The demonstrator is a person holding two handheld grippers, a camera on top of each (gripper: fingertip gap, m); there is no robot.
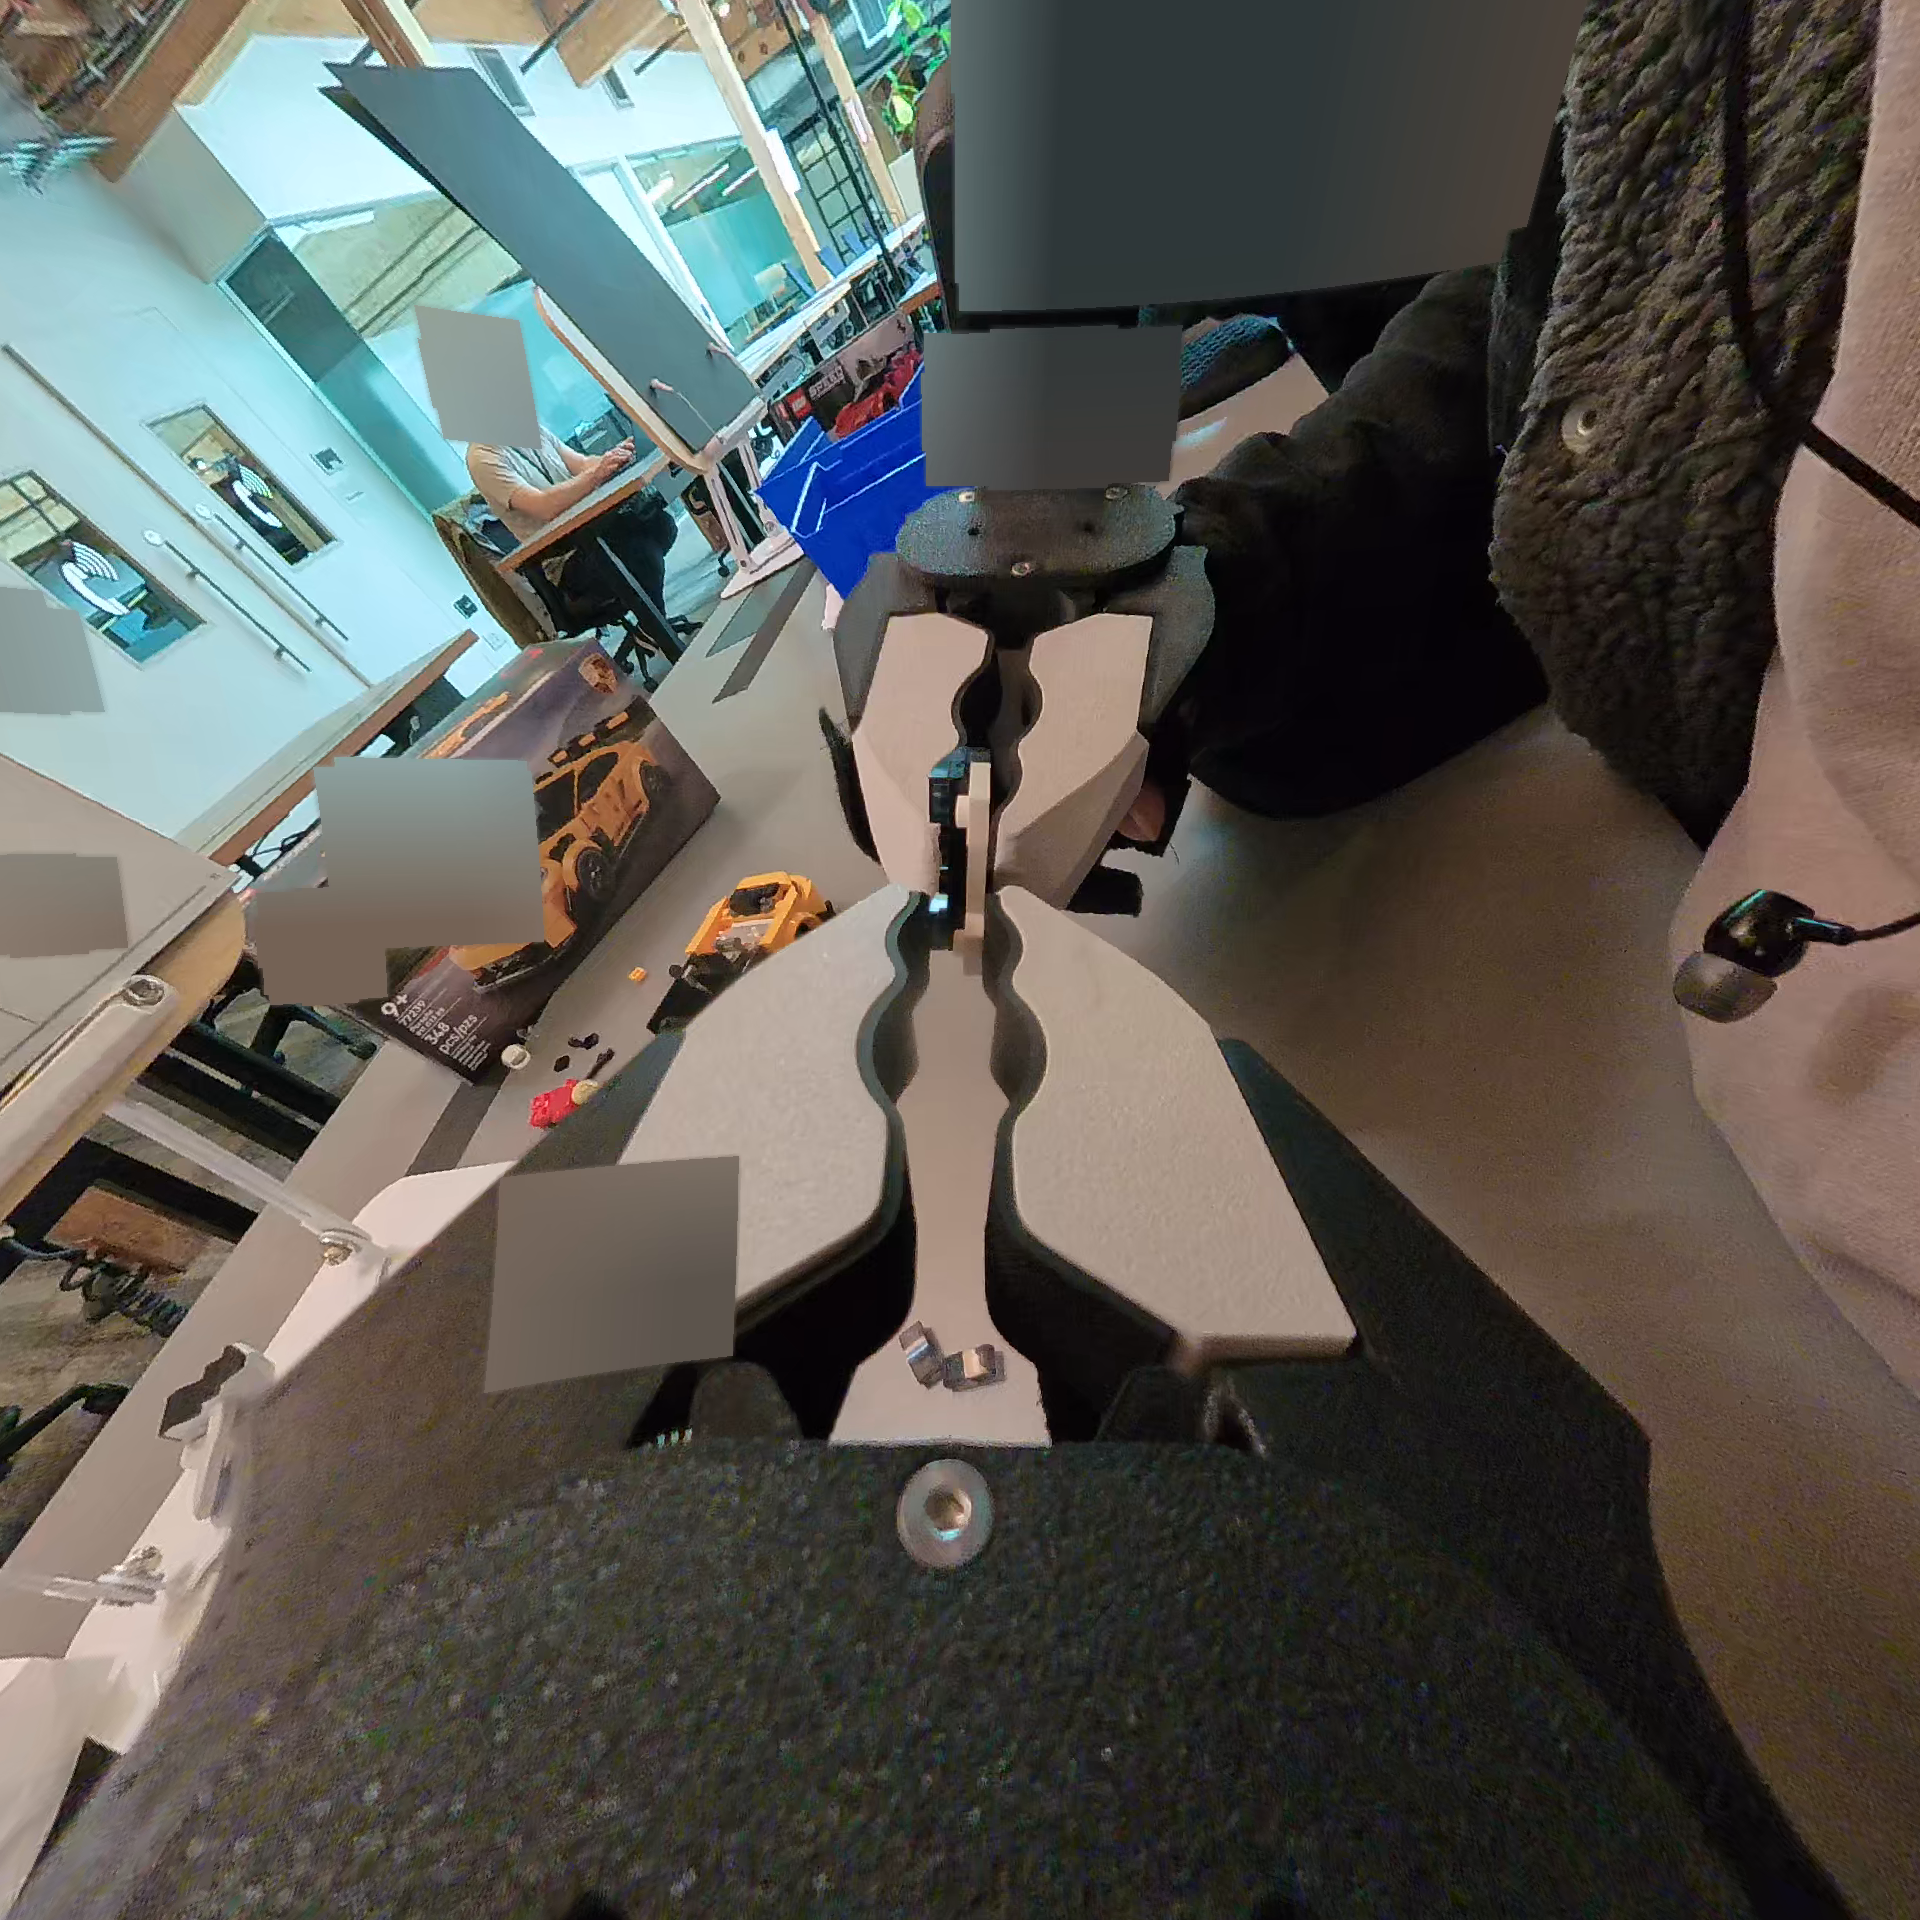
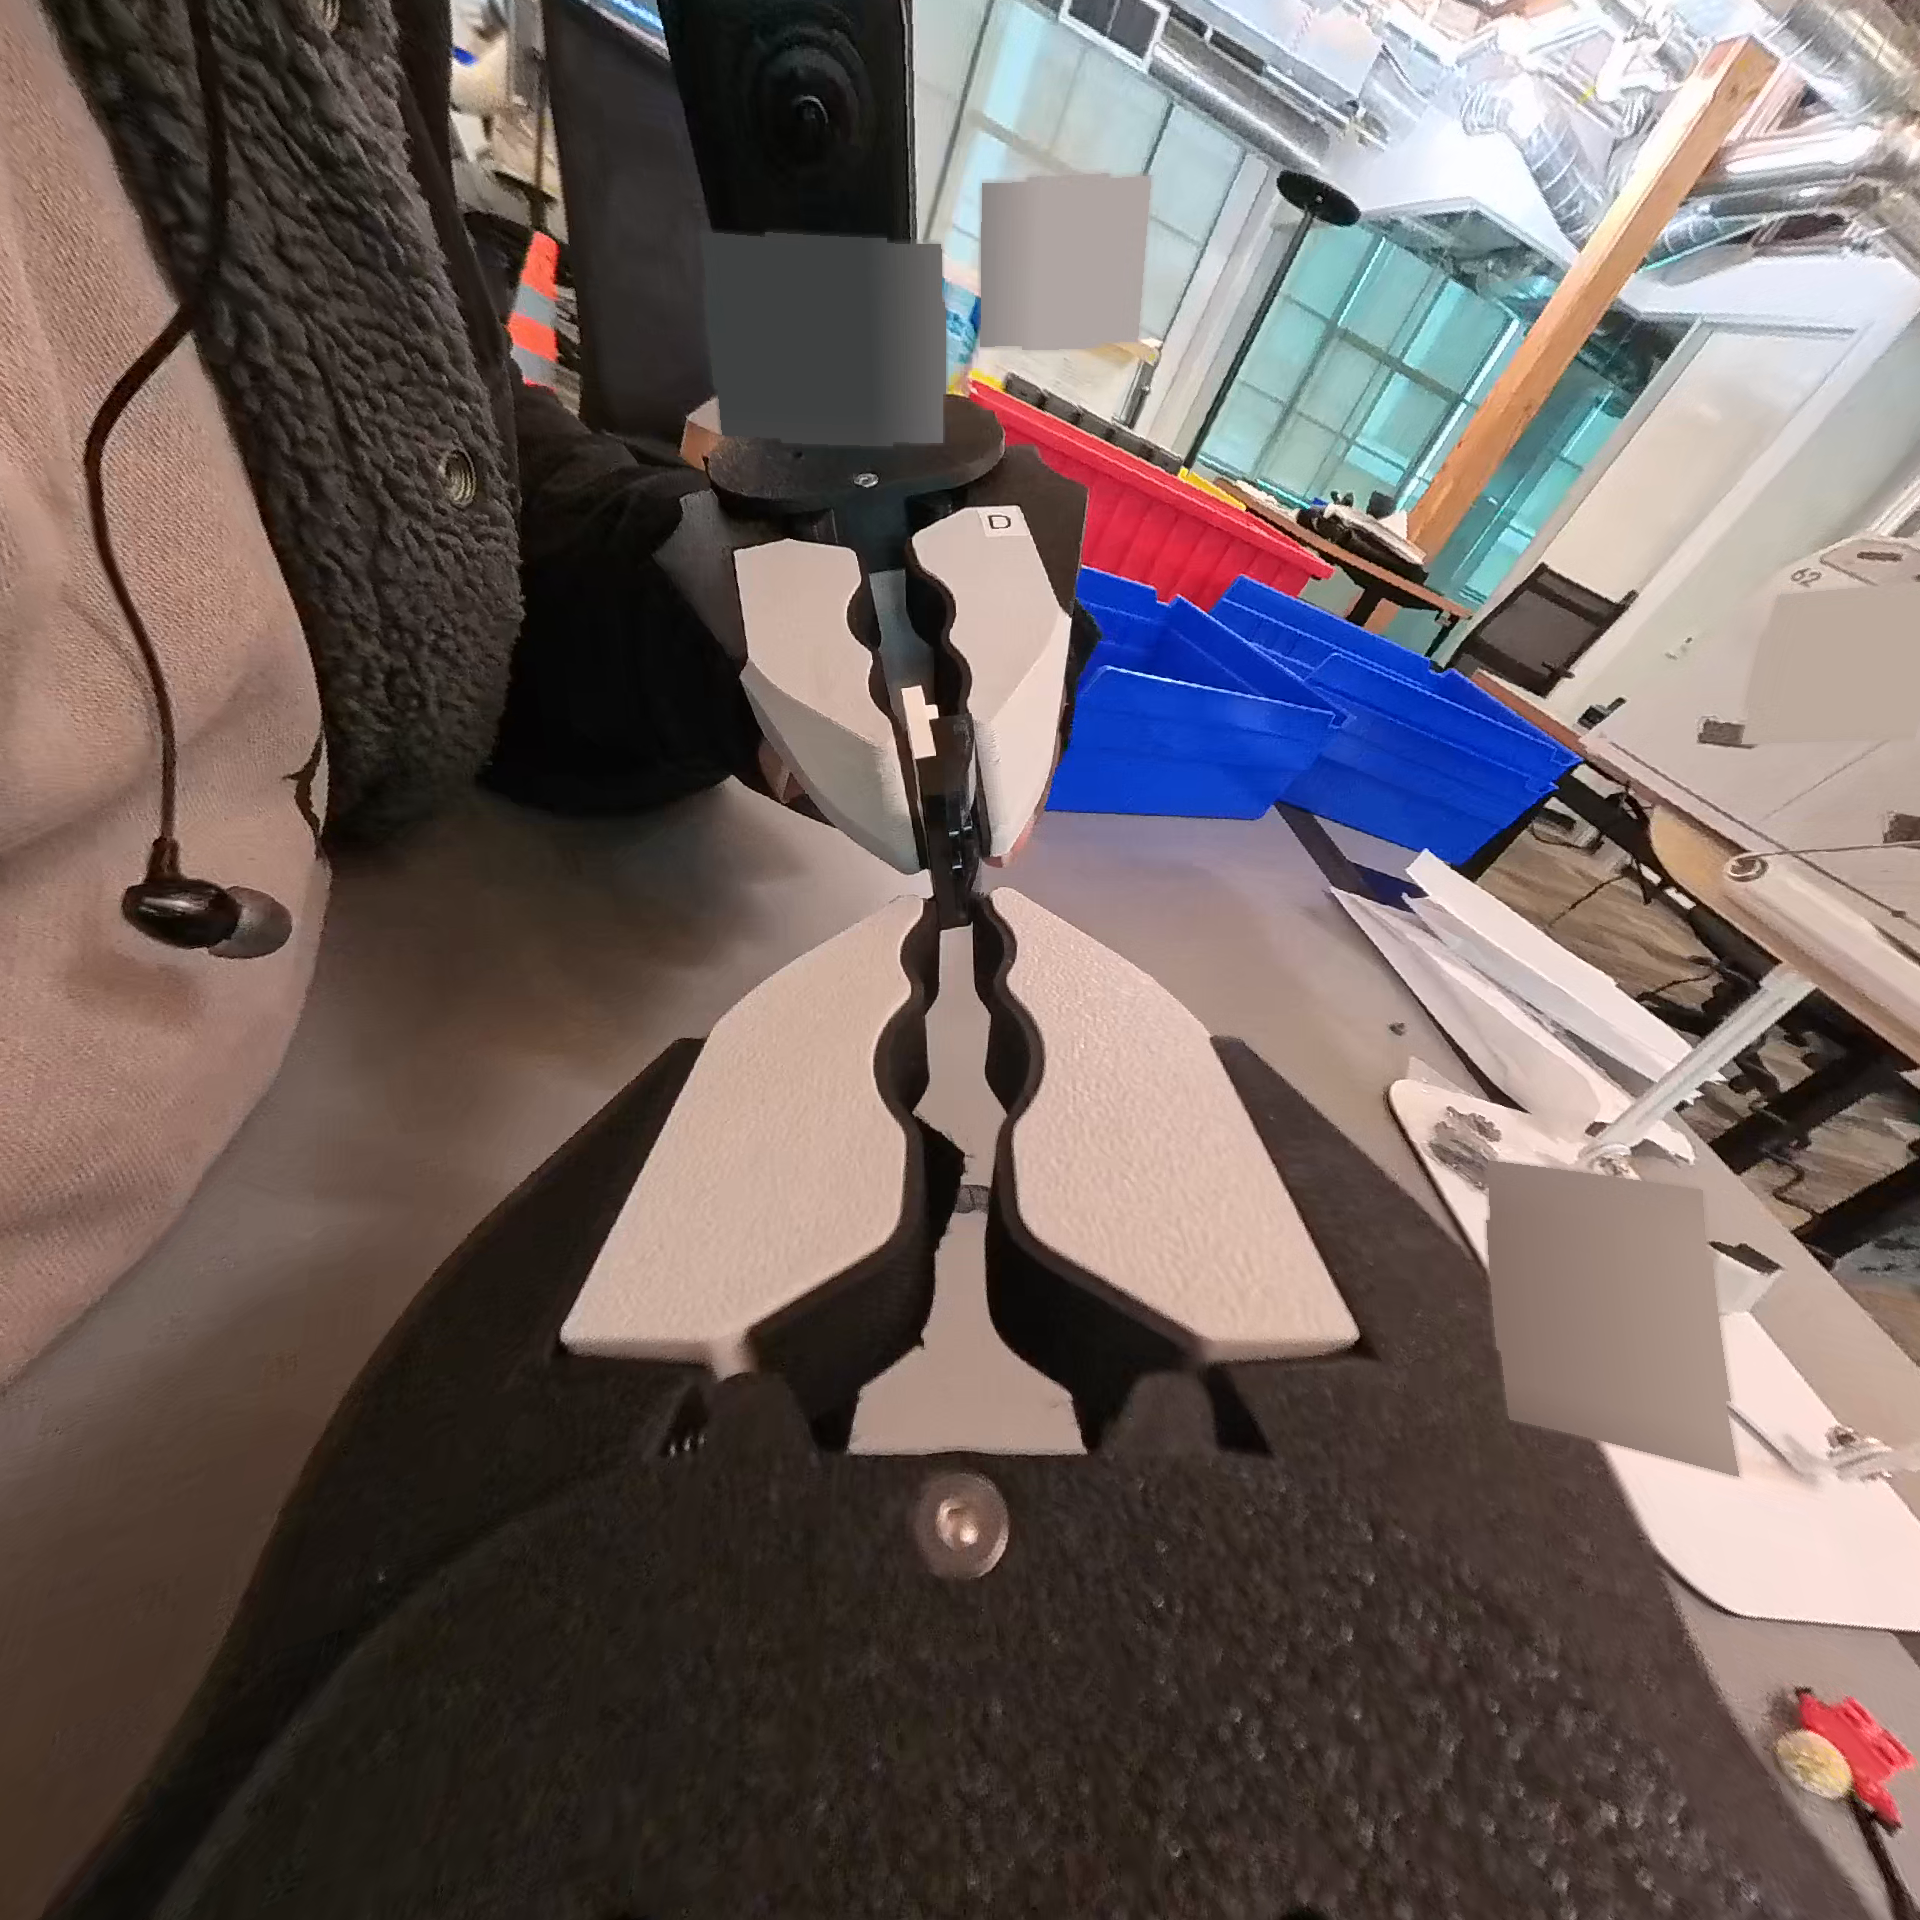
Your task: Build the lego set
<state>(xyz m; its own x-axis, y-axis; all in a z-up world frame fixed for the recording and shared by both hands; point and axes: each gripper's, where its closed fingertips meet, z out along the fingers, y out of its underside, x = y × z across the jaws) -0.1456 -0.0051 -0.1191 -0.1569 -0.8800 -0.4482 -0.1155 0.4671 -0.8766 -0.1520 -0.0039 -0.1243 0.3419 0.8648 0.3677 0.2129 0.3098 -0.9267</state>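
Left wrist view shows the left gripper [image 1: 954,920] nipped together on a small black-and-white lego sub-assembly [image 1: 961,831], which the right gripper [image 1: 971,842], facing it, also pinches. Right wrist view agrees: right gripper [image 2: 961,914] clamped on the black piece [image 2: 954,831]. Press straight along the shared axis, without twisting. Farther off on the grey table [image 1: 1299,935] wait the yellow lego car [image 1: 758,914], loose pieces [image 1: 582,1049] and box [image 1: 540,831]
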